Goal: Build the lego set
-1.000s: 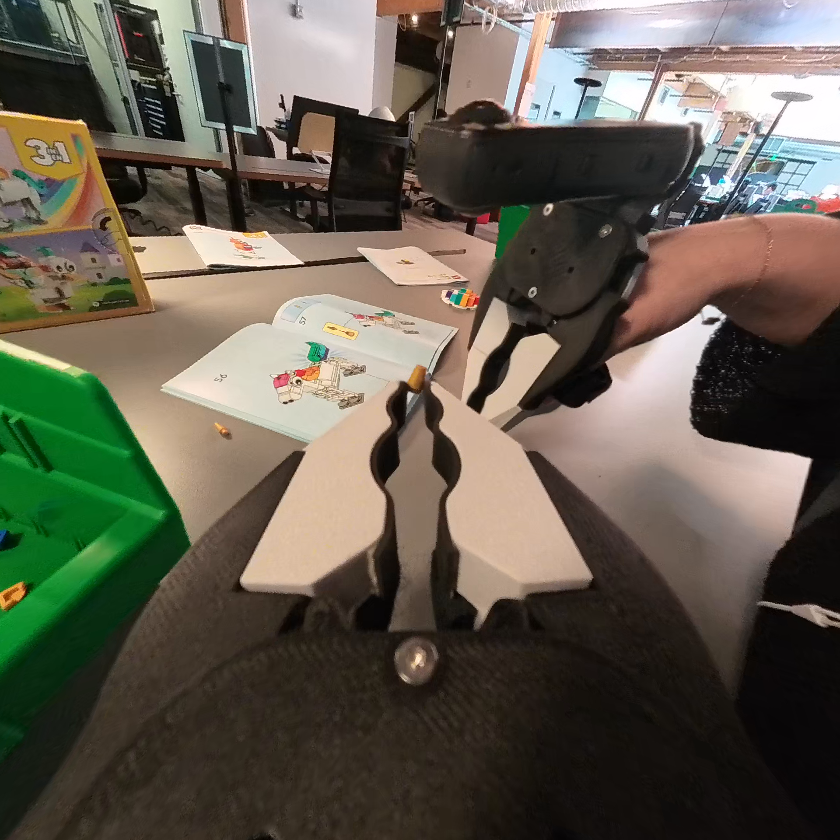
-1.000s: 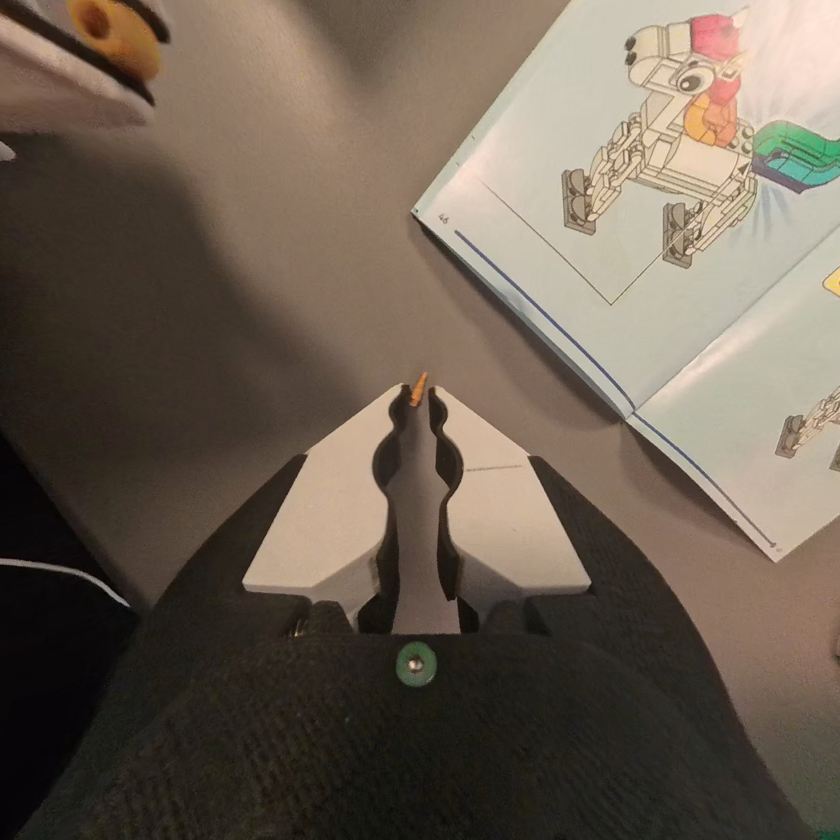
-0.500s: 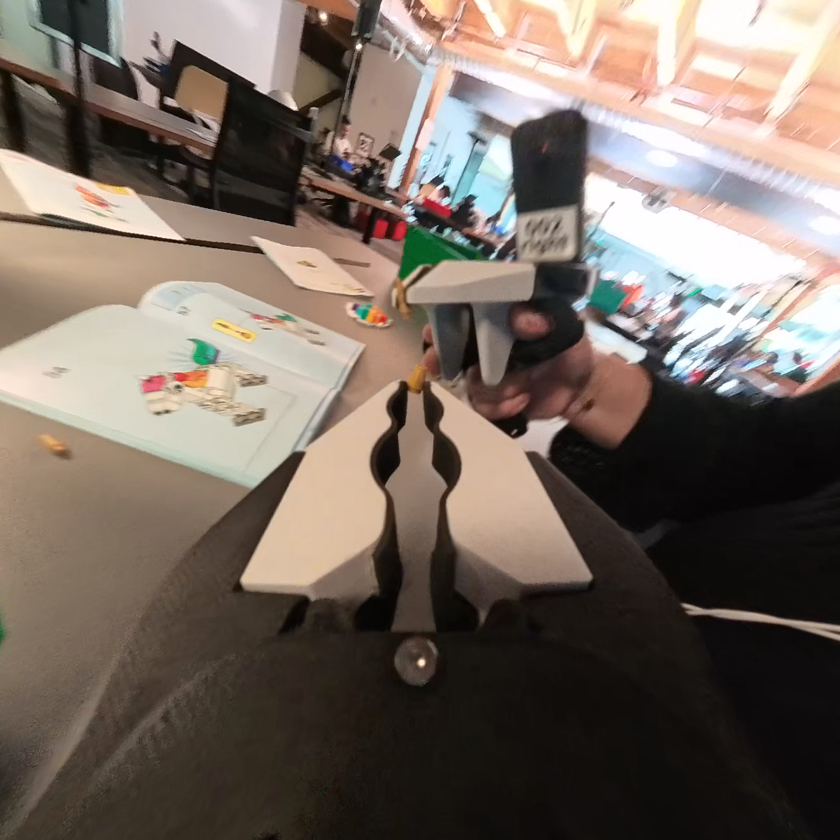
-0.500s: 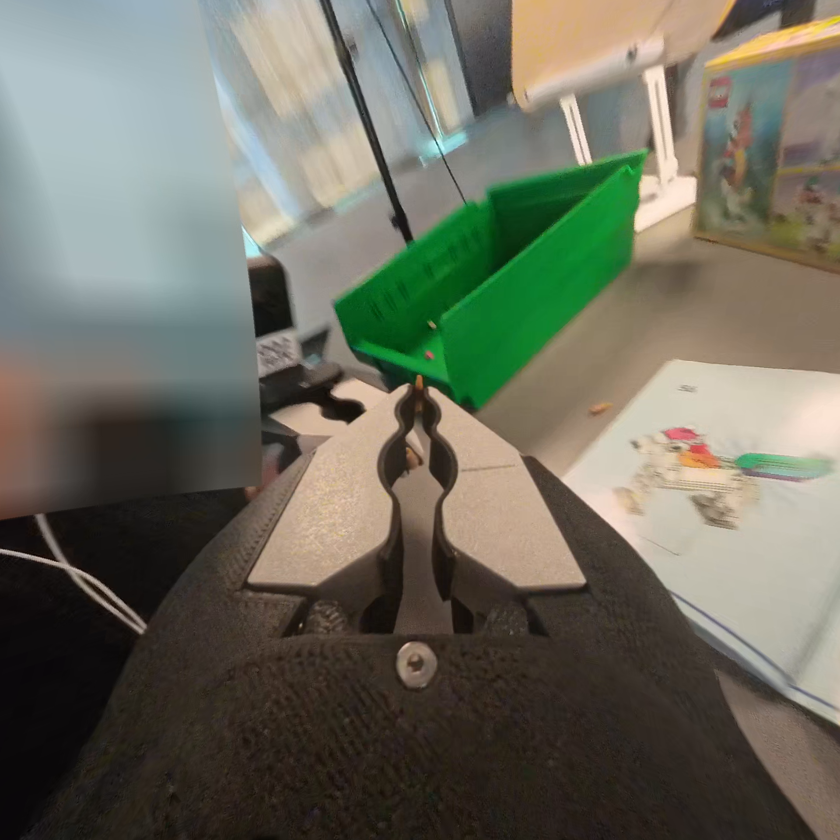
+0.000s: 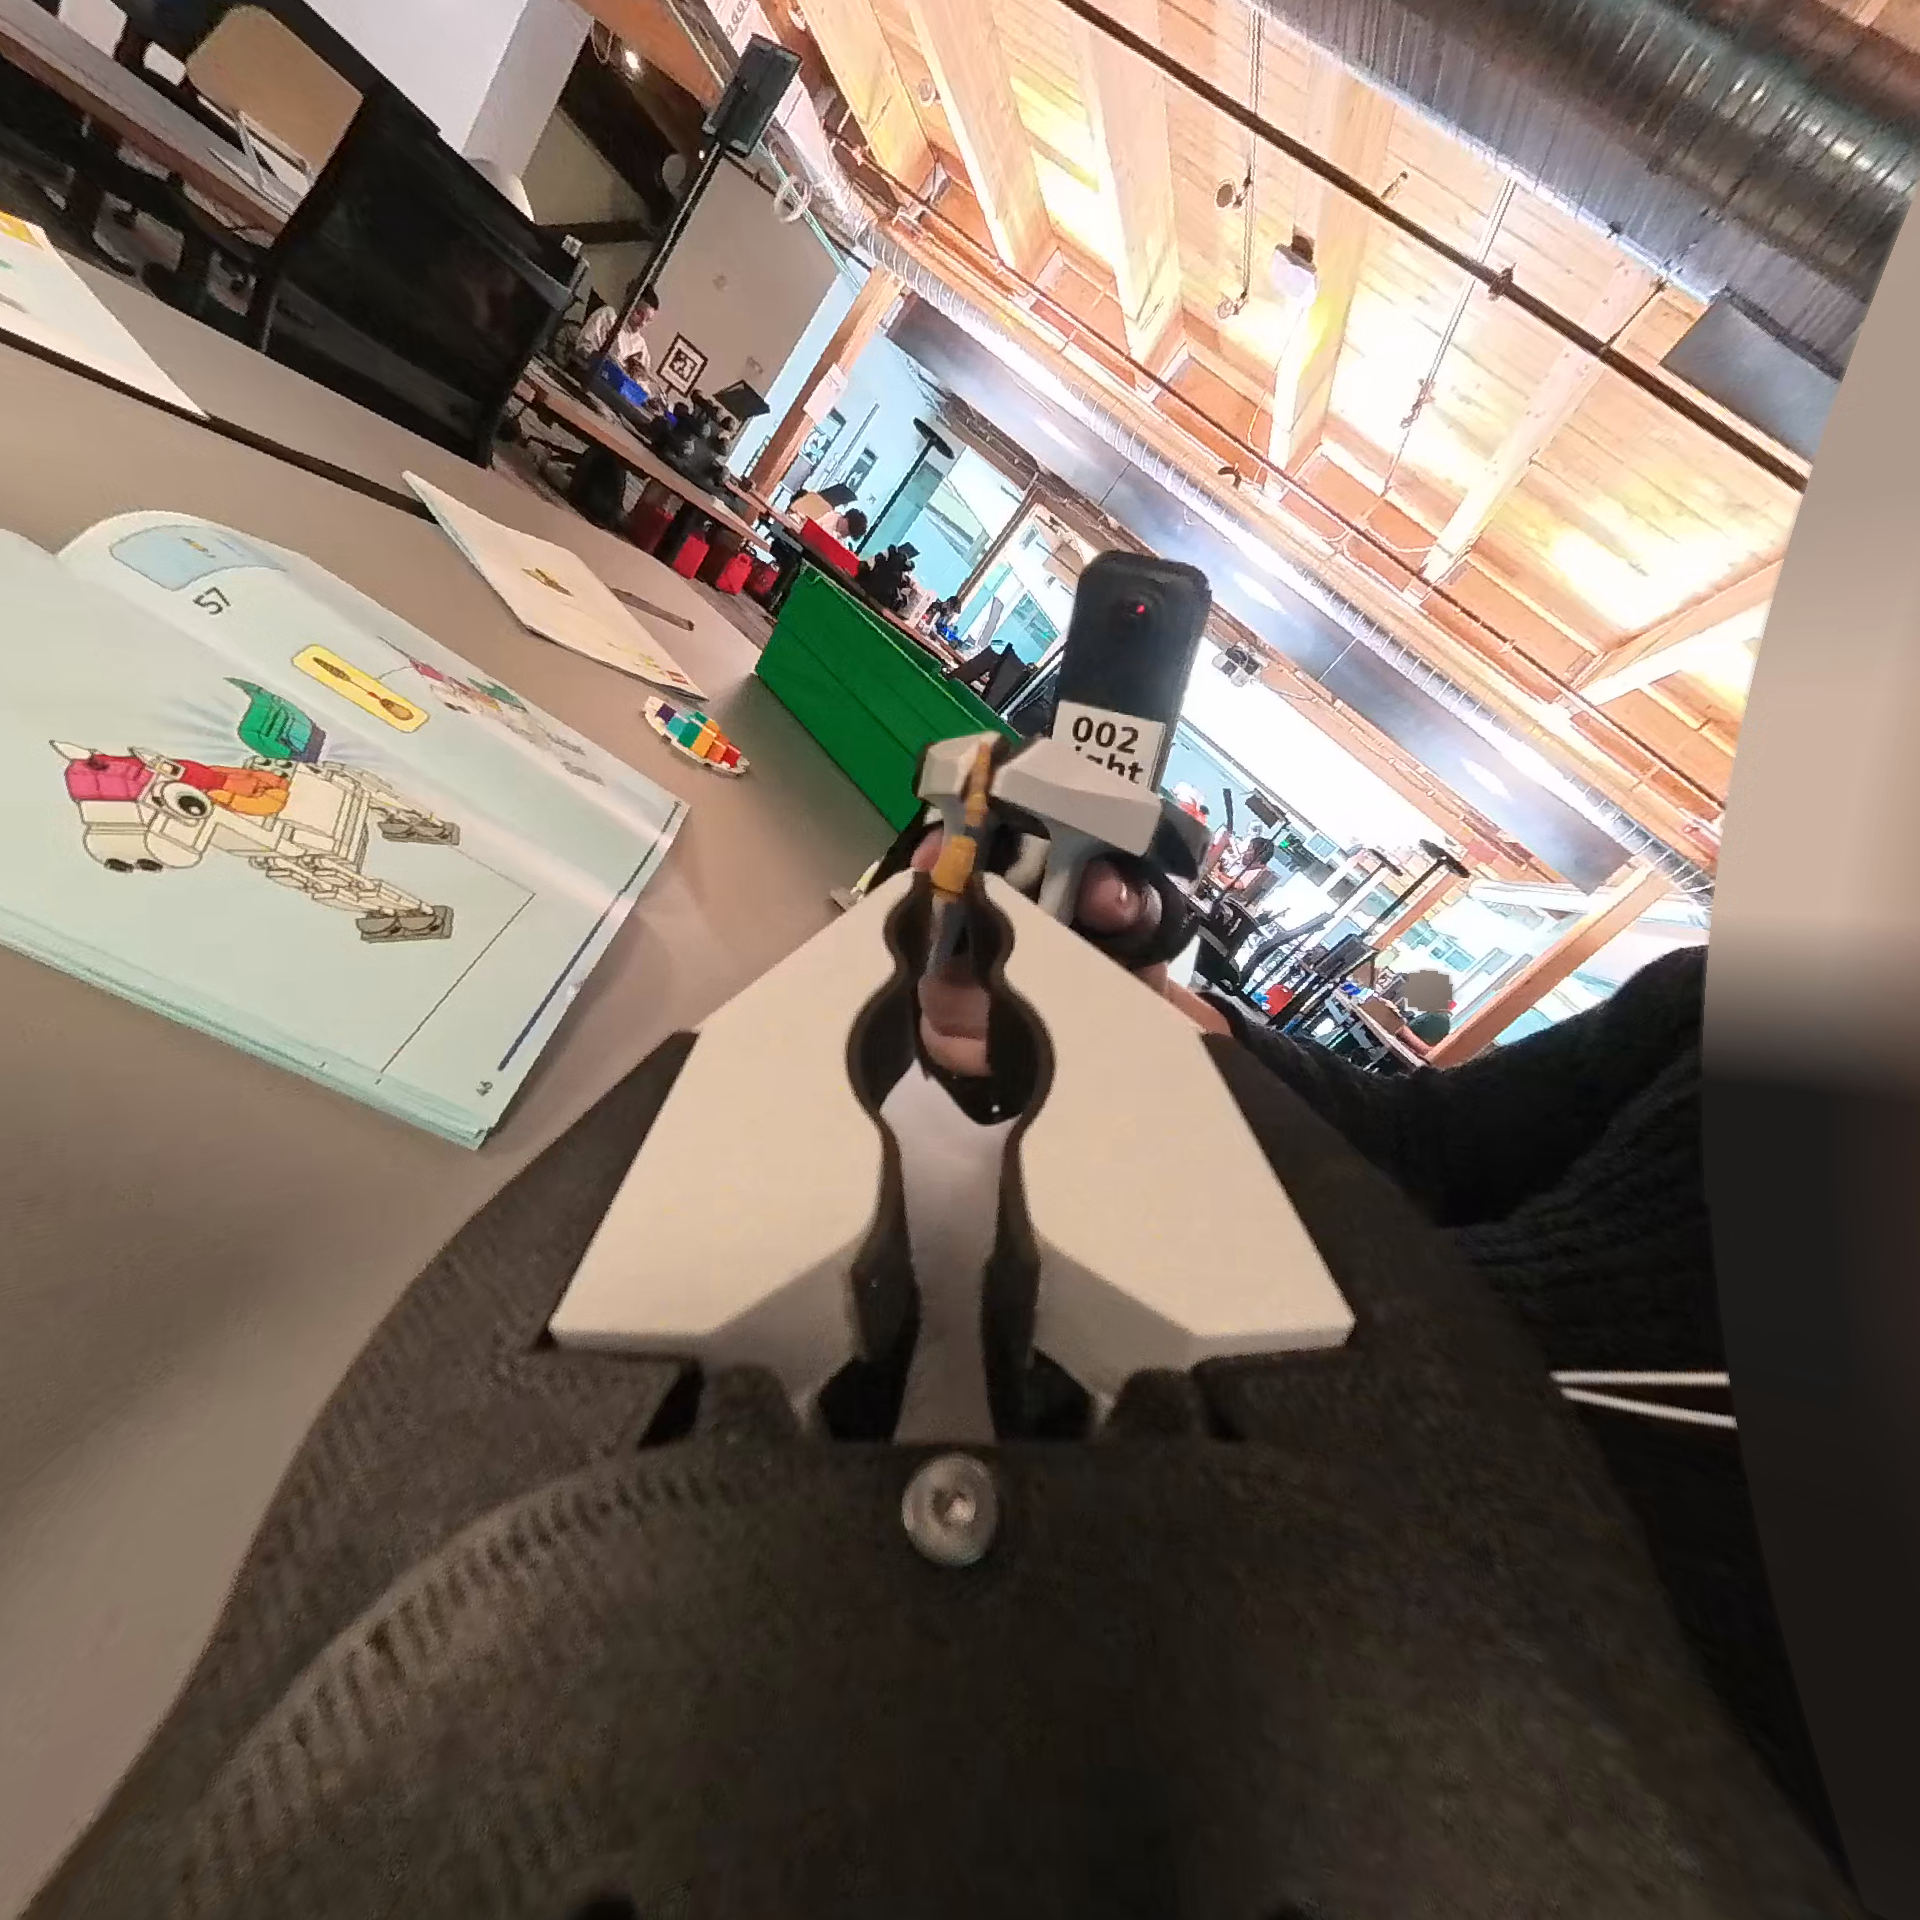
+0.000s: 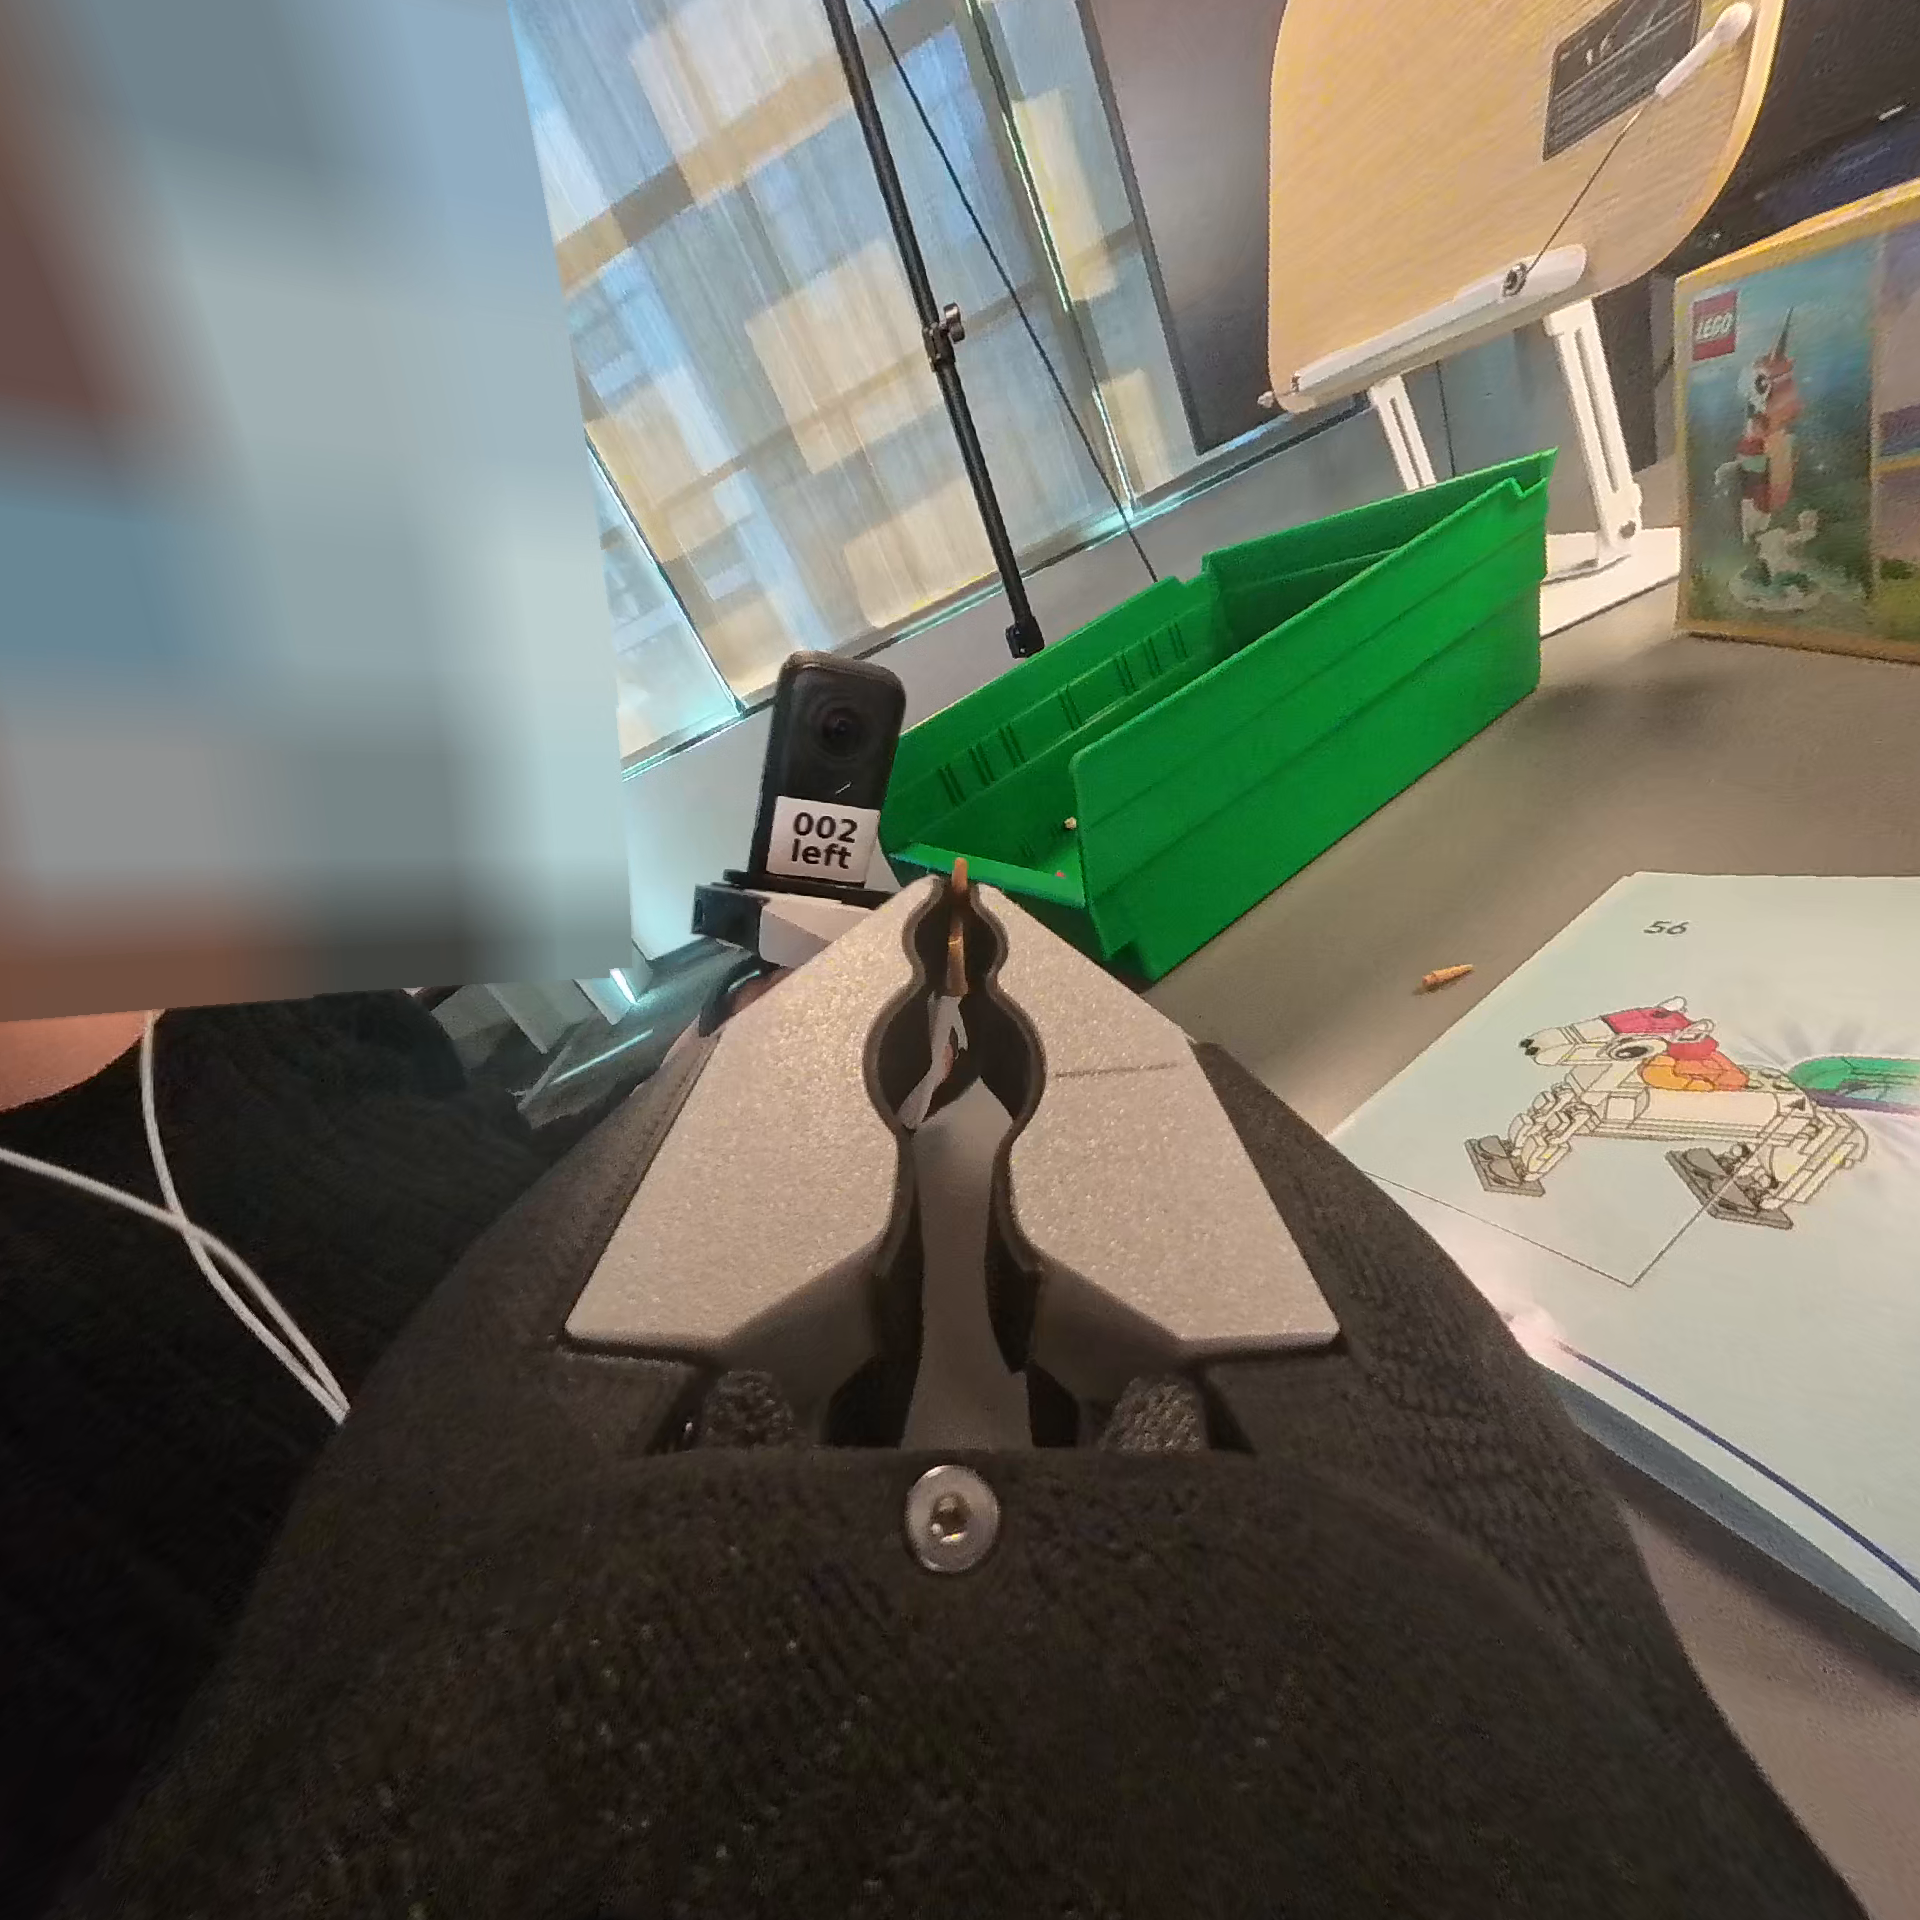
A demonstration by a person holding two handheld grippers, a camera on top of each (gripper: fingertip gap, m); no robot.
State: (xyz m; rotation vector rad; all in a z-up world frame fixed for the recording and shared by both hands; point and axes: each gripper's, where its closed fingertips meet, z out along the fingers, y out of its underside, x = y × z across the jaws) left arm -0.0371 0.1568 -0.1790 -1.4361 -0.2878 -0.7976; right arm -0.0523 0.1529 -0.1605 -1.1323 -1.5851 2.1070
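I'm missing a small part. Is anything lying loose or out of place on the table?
Yes: a small orange cone piece lies alone on the grey table, between the green bin and the open instruction booklet.

An open-plan office workshop: exposed timber ceiling beams (image 5: 1039, 177) at 12 o'clock, long grey desks (image 5: 343, 457), black office chairs (image 5: 416, 281) at 10 o'clock.

A grey tabletop (image 5: 156, 1195) fills the lower left of the left wrist view. At eleven o'clock stand dark office chairs (image 5: 416, 281) at long desks. From twelve to two o'clock run exposed timber ceiling beams (image 5: 1299, 260) and a ribbed metal duct (image 5: 1714, 114), brightly lit. In the right wrist view, tall windows (image 6: 831, 343) sit at twelve o'clock behind a black tripod pole (image 6: 935, 312).
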